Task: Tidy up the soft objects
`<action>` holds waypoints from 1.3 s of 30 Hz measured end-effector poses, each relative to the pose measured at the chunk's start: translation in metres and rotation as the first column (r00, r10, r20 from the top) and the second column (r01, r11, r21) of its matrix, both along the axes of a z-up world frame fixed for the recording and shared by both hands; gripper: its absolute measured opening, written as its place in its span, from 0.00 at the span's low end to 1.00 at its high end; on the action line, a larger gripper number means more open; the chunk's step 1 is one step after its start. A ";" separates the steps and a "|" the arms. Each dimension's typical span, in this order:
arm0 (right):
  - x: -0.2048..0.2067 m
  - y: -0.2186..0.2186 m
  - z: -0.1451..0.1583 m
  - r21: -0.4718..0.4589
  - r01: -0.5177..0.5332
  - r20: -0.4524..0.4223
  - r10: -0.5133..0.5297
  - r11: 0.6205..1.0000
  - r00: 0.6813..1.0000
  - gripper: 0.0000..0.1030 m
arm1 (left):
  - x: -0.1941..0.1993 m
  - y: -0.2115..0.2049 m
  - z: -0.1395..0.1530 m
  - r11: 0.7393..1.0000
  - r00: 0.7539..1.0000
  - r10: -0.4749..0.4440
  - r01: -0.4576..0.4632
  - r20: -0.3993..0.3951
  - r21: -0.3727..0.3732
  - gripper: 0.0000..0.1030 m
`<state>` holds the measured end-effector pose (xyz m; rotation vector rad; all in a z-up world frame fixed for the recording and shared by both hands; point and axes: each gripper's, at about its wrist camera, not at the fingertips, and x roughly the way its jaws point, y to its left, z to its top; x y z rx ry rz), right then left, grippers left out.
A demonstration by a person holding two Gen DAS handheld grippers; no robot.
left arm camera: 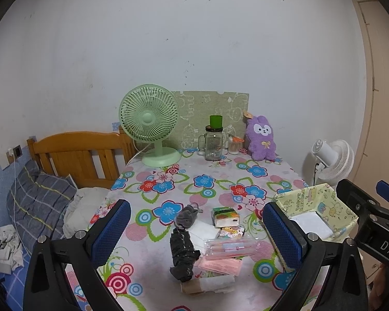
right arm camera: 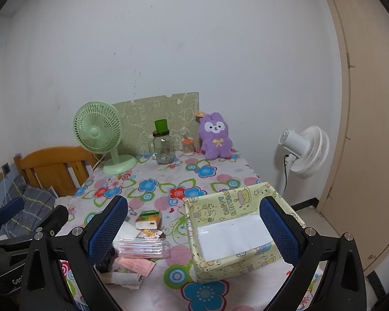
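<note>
left gripper (left arm camera: pixel 194 233): fingers spread wide, empty, over the pile of soft bits
right gripper (right arm camera: pixel 194 230): also released, empty
yellow cartoon-print fabric box (right arm camera: pixel 220 207): just right of the pile
tip: pinch the crumpled grey cloth (left arm camera: pixel 188 216) mid-bunch, lift clear

Right gripper (right arm camera: pixel 193 229) hangs wide apart over the floral table (right arm camera: pixel 168 181) — yellow box (right arm camera: pixel 220 261) between its fingers.
</note>
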<state>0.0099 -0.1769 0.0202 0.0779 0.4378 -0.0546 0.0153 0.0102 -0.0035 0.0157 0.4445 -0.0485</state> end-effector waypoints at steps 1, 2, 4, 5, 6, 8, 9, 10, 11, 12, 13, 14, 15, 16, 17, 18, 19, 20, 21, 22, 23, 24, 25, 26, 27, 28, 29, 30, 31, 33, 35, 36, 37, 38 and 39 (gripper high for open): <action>0.001 0.001 -0.001 -0.001 -0.001 -0.001 0.001 1.000 1.000 0.99 | 0.003 0.002 -0.001 1.000 1.000 -0.001 0.001 -0.003 -0.001 0.99; 0.002 0.002 -0.001 -0.002 -0.001 -0.002 0.001 1.000 1.000 0.99 | 0.005 0.003 -0.002 1.000 1.000 -0.002 0.002 -0.008 -0.002 0.99; 0.007 0.005 -0.003 -0.008 -0.006 -0.007 0.006 1.000 1.000 0.99 | 0.010 0.006 -0.006 1.000 1.000 -0.002 0.002 -0.017 -0.001 0.99; 0.009 0.006 -0.004 -0.012 -0.010 -0.011 0.010 1.000 1.000 0.99 | 0.013 0.007 -0.009 1.000 1.000 -0.008 0.008 -0.026 0.001 0.99; 0.011 0.007 -0.006 -0.015 -0.013 -0.014 0.013 1.000 1.000 0.99 | 0.016 0.008 -0.011 1.000 0.999 -0.015 0.015 -0.034 0.003 0.99; 0.018 0.012 -0.009 -0.024 -0.026 -0.023 0.025 0.999 0.999 0.98 | 0.022 0.009 -0.017 1.000 0.998 -0.020 0.021 -0.053 0.006 0.99; 0.021 0.014 -0.011 -0.025 -0.032 -0.027 0.031 0.999 0.999 0.97 | 0.023 0.010 -0.019 1.000 0.998 -0.020 0.020 -0.058 0.006 0.99; 0.024 0.015 -0.014 -0.024 -0.037 -0.034 0.036 0.999 0.999 0.95 | 0.026 0.011 -0.022 1.000 0.998 -0.020 0.021 -0.065 0.007 0.99; 0.028 0.016 -0.016 -0.022 -0.045 -0.041 0.044 0.999 0.998 0.95 | 0.030 0.012 -0.025 1.000 0.997 -0.019 0.020 -0.076 0.008 0.99; 0.033 0.018 -0.019 -0.016 -0.054 -0.050 0.054 0.998 0.997 0.95 | 0.033 0.012 -0.028 1.000 0.996 -0.020 0.021 -0.084 0.008 0.98; 0.036 0.019 -0.021 -0.011 -0.059 -0.055 0.059 0.998 0.997 0.95 | 0.036 0.012 -0.031 1.000 0.996 -0.023 0.024 -0.092 0.008 0.97; 0.040 0.021 -0.024 -0.004 -0.066 -0.061 0.066 0.998 0.996 0.95 | 0.040 0.013 -0.035 1.000 0.995 -0.022 0.023 -0.099 0.011 0.97; 0.044 0.022 -0.027 -0.001 -0.068 -0.067 0.068 0.998 0.995 0.95 | 0.043 0.013 -0.039 1.000 0.994 -0.020 0.022 -0.109 0.015 0.96; 0.046 0.024 -0.030 -0.001 -0.070 -0.069 0.070 0.998 0.995 0.95 | 0.046 0.013 -0.043 1.000 0.993 -0.021 0.023 -0.118 0.017 0.94; 0.049 0.027 -0.033 0.000 -0.077 -0.073 0.077 0.997 0.994 0.95 | 0.048 0.014 -0.045 1.000 0.992 -0.021 0.024 -0.125 0.017 0.94; 0.050 0.030 -0.036 0.001 -0.082 -0.077 0.082 0.997 0.994 0.95 | 0.051 0.014 -0.048 1.000 0.991 -0.023 0.025 -0.132 0.016 0.93; 0.053 0.032 -0.040 0.007 -0.090 -0.080 0.090 0.996 0.993 0.95 | 0.053 0.015 -0.051 1.000 0.990 -0.024 0.026 -0.139 0.015 0.93; 0.056 0.034 -0.043 0.012 -0.092 -0.083 0.093 0.996 0.992 0.95 | 0.055 0.016 -0.054 1.000 0.989 -0.022 0.025 -0.147 0.014 0.93; 0.057 0.035 -0.045 0.016 -0.094 -0.086 0.095 0.995 0.992 0.95 | 0.057 0.017 -0.057 1.000 0.988 -0.021 0.023 -0.155 0.014 0.93; 0.059 0.037 -0.049 0.021 -0.098 -0.095 0.100 0.995 0.991 0.95 | 0.059 0.018 -0.060 1.000 0.986 -0.021 0.023 -0.163 0.014 0.93; 0.062 0.039 -0.053 0.025 -0.101 -0.104 0.103 0.995 0.989 0.94 | 0.061 0.019 -0.064 1.000 0.985 -0.022 0.024 -0.172 0.013 0.93; 0.064 0.040 -0.056 0.029 -0.103 -0.110 0.106 0.994 0.988 0.94 | 0.063 0.020 -0.067 1.000 0.983 -0.023 0.026 -0.181 0.011 0.93; 0.067 0.043 -0.059 0.031 -0.106 -0.121 0.109 0.994 0.987 0.94 | 0.066 0.021 -0.071 1.000 0.981 -0.027 0.029 -0.192 0.008 0.92; 0.068 0.046 -0.062 0.030 -0.108 -0.128 0.111 0.994 0.985 0.94 | 0.067 0.022 -0.074 0.999 0.980 -0.031 0.032 -0.199 0.005 0.92; 0.070 0.048 -0.065 0.027 -0.111 -0.134 0.113 0.993 0.984 0.94 | 0.070 0.023 -0.078 0.999 0.977 -0.035 0.036 -0.209 0.001 0.92; 0.072 0.053 -0.068 0.017 -0.114 -0.139 0.115 0.993 0.984 0.93 | 0.072 0.023 -0.080 0.999 0.976 -0.036 0.037 -0.215 0.000 0.92; 0.073 0.055 -0.069 0.013 -0.115 -0.141 0.116 0.993 0.983 0.93 | 0.074 0.024 -0.084 0.999 0.974 -0.037 0.038 -0.224 -0.002 0.91; 0.076 0.059 -0.072 0.009 -0.116 -0.147 0.116 0.993 0.982 0.93 | 0.076 0.026 -0.087 0.999 0.972 -0.037 0.037 -0.233 -0.004 0.91; 0.077 0.061 -0.074 0.011 -0.116 -0.149 0.117 0.993 0.982 0.93 | 0.078 0.027 -0.090 0.999 0.970 -0.037 0.037 -0.240 -0.005 0.90; 0.079 0.064 -0.079 0.026 -0.116 -0.153 0.118 0.993 0.981 0.93 | 0.082 0.031 -0.097 0.999 0.966 -0.032 0.031 -0.256 -0.006 0.90; 0.082 0.067 -0.085 0.039 -0.108 -0.160 0.113 0.993 0.981 0.93 | 0.086 0.034 -0.103 1.000 0.962 -0.025 0.024 -0.271 -0.005 0.90; 0.083 0.069 -0.088 0.043 -0.106 -0.163 0.111 0.993 0.980 0.93 | 0.088 0.036 -0.106 1.000 0.960 -0.023 0.023 -0.279 -0.003 0.90; 0.085 0.071 -0.092 0.049 -0.102 -0.171 0.109 0.994 0.979 0.93 | 0.089 0.038 -0.109 1.000 0.959 -0.022 0.021 -0.284 -0.004 0.90; 0.088 0.073 -0.096 0.056 -0.105 -0.182 0.113 0.993 0.977 0.93 | 0.090 0.039 -0.112 1.000 0.956 -0.020 0.019 -0.291 -0.006 0.90; 0.089 0.074 -0.098 0.061 -0.109 -0.190 0.118 0.992 0.975 0.93 | 0.092 0.041 -0.115 1.000 0.954 -0.018 0.017 -0.299 -0.008 0.90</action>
